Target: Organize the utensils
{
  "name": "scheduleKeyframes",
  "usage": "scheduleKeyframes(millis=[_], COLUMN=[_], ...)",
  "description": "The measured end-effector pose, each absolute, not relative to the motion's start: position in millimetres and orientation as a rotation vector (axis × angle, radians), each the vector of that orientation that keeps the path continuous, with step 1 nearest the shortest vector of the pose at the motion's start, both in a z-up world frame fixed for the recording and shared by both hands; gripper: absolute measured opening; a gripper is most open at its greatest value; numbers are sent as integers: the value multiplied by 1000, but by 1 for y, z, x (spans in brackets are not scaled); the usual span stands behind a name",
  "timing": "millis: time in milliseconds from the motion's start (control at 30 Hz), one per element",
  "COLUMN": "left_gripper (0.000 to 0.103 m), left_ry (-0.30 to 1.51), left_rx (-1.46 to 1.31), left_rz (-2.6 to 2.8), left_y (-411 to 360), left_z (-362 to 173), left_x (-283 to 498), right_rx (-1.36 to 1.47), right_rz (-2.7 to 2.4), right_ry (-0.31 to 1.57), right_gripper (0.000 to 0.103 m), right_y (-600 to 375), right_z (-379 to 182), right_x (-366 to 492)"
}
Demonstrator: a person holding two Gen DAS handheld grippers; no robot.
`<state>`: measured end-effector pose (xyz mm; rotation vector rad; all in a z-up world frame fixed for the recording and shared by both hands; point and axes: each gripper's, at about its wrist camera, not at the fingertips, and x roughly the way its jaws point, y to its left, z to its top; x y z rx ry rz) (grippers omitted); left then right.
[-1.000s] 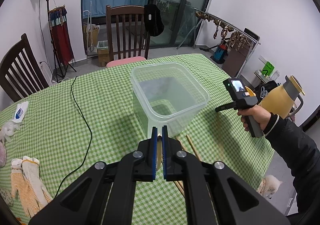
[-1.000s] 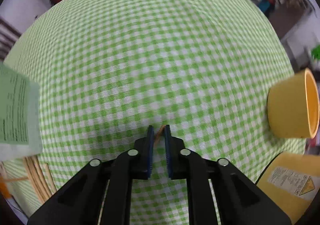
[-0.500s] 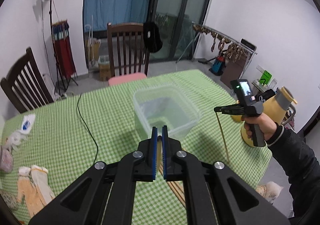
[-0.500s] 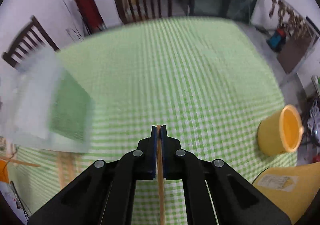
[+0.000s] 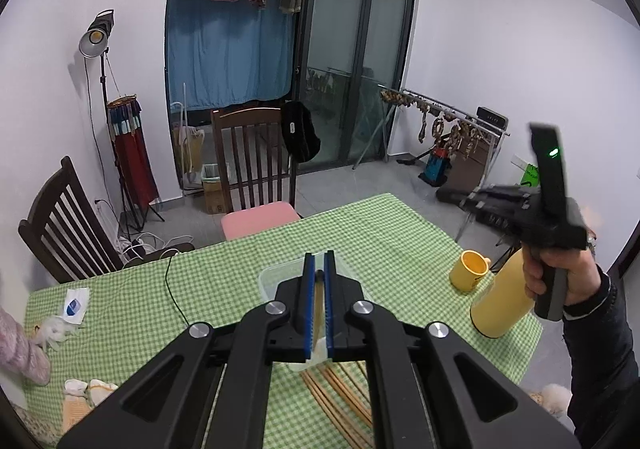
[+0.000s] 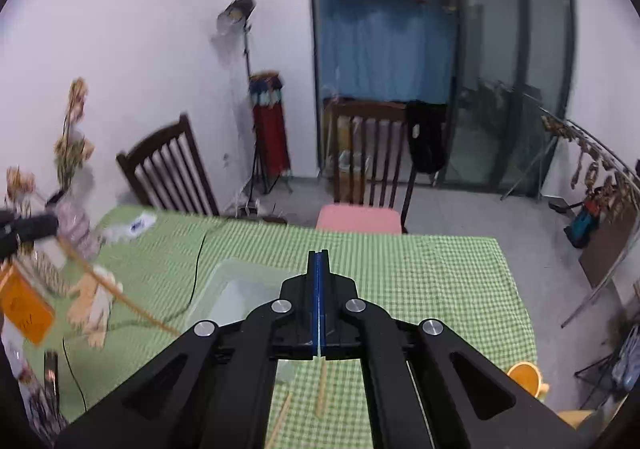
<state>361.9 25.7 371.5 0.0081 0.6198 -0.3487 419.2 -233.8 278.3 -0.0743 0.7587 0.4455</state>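
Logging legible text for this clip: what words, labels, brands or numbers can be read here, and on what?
No text here is legible.
Blue logo on the white packet: too small to read.
Lettering on the green sign: blurred.
Dark marks on the orange packet: blurred.

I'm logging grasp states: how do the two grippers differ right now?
The left gripper keeps a narrow gap around a chopstick; the right gripper has its blue pads pressed nearly flush on its chopstick. Left hangs over the clear container; right sits beside it. Both are raised above the table.
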Motion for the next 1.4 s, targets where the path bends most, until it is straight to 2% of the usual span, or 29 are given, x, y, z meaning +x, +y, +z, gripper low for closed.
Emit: scheduleKeyframes(millis=[67,133,167,200,267,367,433,500,533,667,733,833,1000,1200,1400], left_gripper=[1,1,1,1,1,1,1,1,1,1,1,1,1,1,1], left_ry=[631,653,663,673,692,697,698,702,705,721,729,737,745,741,748], left_rx=[13,19,15,10,6,10,11,3,0,-4,-8,-10,-22,-20,-28], left_rz=[-360,-356,-357,-354,-355,-355,-355,-354,-354,-344,-341,-341,-340,-345,-358], left_y=[24,25,26,27,29,32,34,36,37,41,43,46,52,55,55], left_z=[366,357,353,348,340,332,328,324,321,311,306,299,292,291,283], left_x=[362,364,365,367,370,370,372,374,374,377,378,377,375,368,361], right_rx=[-80,-87,-71,-58,-53,-99,-102,-110,-128,-129,-130,-143,-130,-186,-206], right_rz=[428,404,418,418,433,458,479,465,441,401,396,400,400,394,410], right_ry=[840,960,998,1033,1030,1010,998,991,973,956,966,920,900,777,736], right_gripper=[0,3,12,32,45,43,35,23,21,20,13,8,6,6,6], right_y=[-233,-238,-241,-243,-244,-230,-220,-211,-207,-196,-192,-190,-194,-216,-235], right_z=[254,198,177,152,108,62,35,18,9,-3,-12,-7,-14,51,109], right_x=[436,455,459,459,450,421,406,398,395,391,390,382,360,324,294])
